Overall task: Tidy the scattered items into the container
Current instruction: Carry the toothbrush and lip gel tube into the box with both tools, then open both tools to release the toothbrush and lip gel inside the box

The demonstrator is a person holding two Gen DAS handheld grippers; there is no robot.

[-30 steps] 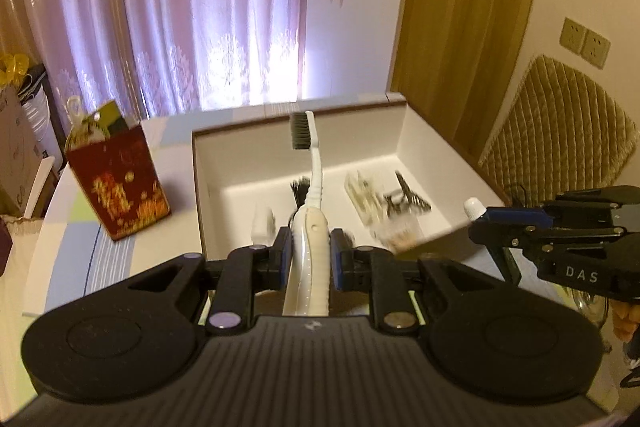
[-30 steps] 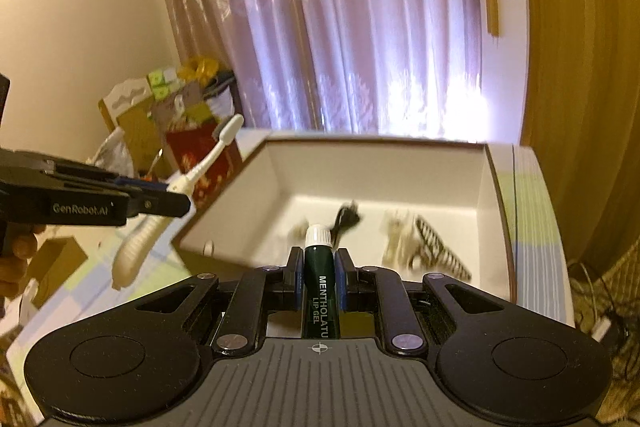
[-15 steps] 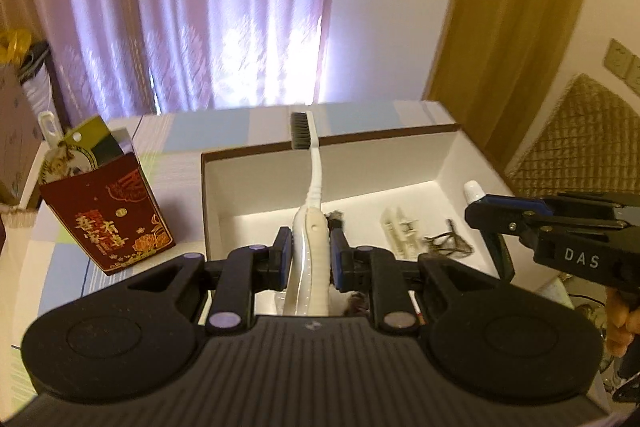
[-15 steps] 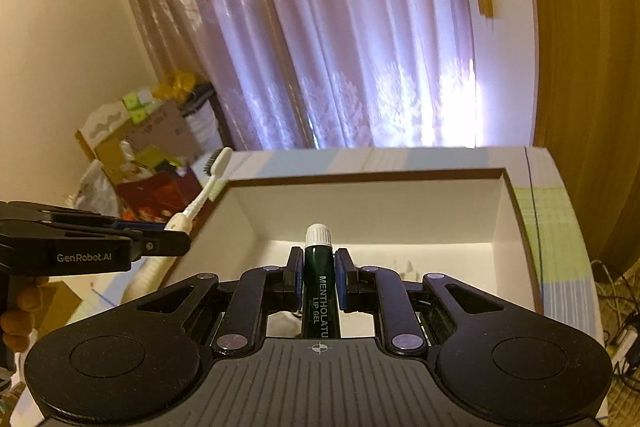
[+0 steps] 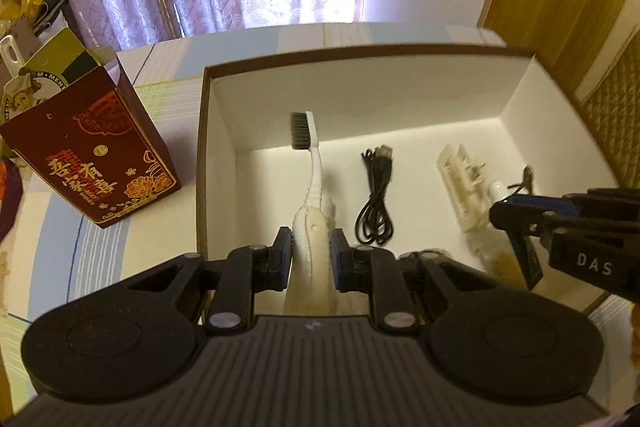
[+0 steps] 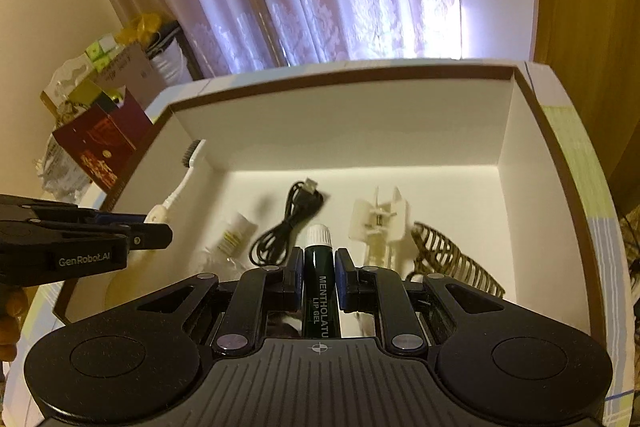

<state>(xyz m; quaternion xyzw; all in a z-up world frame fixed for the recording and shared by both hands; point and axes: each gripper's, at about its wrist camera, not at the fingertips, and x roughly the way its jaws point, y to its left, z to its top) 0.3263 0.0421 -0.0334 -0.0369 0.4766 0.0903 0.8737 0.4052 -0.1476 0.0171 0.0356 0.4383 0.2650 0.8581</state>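
Note:
My left gripper (image 5: 310, 251) is shut on a white toothbrush (image 5: 314, 187) with dark bristles, held over the left part of the open white box (image 5: 360, 95). My right gripper (image 6: 318, 265) is shut on a dark green lip gel tube (image 6: 320, 291) with a white cap, over the box's near side. On the box floor lie a black USB cable (image 5: 374, 199), a white plastic clip (image 5: 460, 187), a small pale tube (image 6: 236, 235) and a brown hair claw (image 6: 452, 255). Each gripper shows in the other's view: the right gripper (image 5: 516, 223) and the left gripper (image 6: 152, 231).
A dark red gift bag (image 5: 92, 151) stands on the striped tablecloth left of the box. Purple curtains hang behind the table. Cartons and bags are piled at the far left (image 6: 104, 75). A quilted chair back (image 5: 616, 115) is on the right.
Both grippers have tilted down and moved over the box, so its floor and contents now show. The toothbrush and the lip gel tube stay held.

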